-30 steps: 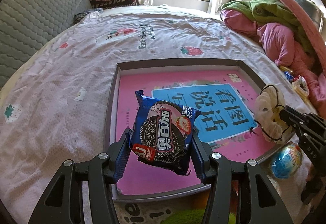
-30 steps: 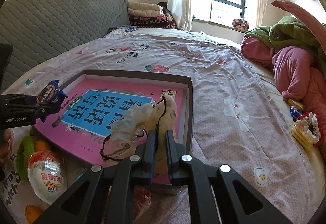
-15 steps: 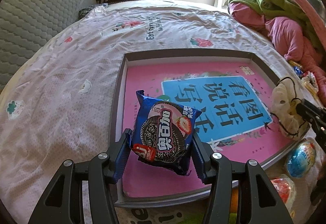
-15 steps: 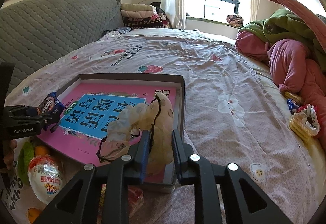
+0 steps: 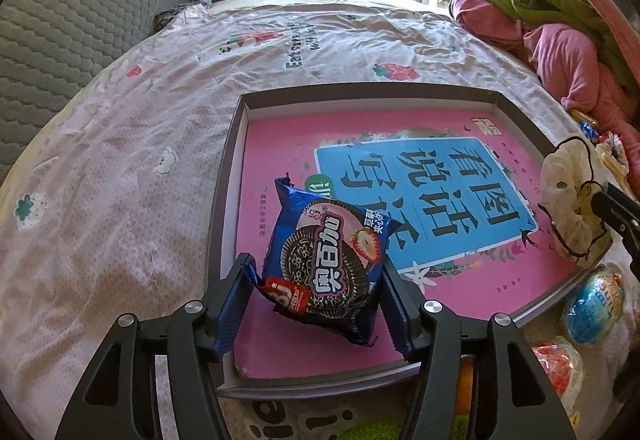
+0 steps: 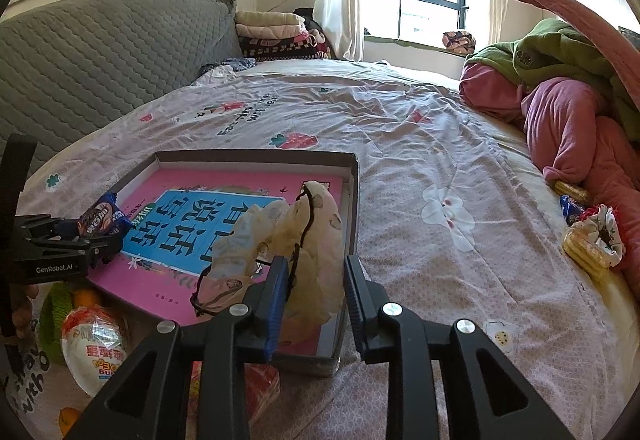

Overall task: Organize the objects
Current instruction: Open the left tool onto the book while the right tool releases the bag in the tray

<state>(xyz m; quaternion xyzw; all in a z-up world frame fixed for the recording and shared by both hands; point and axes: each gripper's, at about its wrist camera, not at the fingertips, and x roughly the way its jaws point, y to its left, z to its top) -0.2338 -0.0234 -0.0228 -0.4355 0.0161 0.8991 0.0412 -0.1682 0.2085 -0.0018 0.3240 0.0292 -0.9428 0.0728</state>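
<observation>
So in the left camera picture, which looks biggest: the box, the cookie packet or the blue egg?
1. box
2. cookie packet
3. blue egg
The packet sits close to the camera, which inflates it; the box is still plainly largest.

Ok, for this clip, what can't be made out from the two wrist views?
- Right gripper: its jaws stand apart beside the cream scrunchie, and neither view shows whether either pad touches it.
- Cookie packet in the left gripper: the left wrist view cannot settle whether it touches the pink book in the box.
- Items at the box's near edge: the orange thing is half hidden by a left gripper finger.
</observation>
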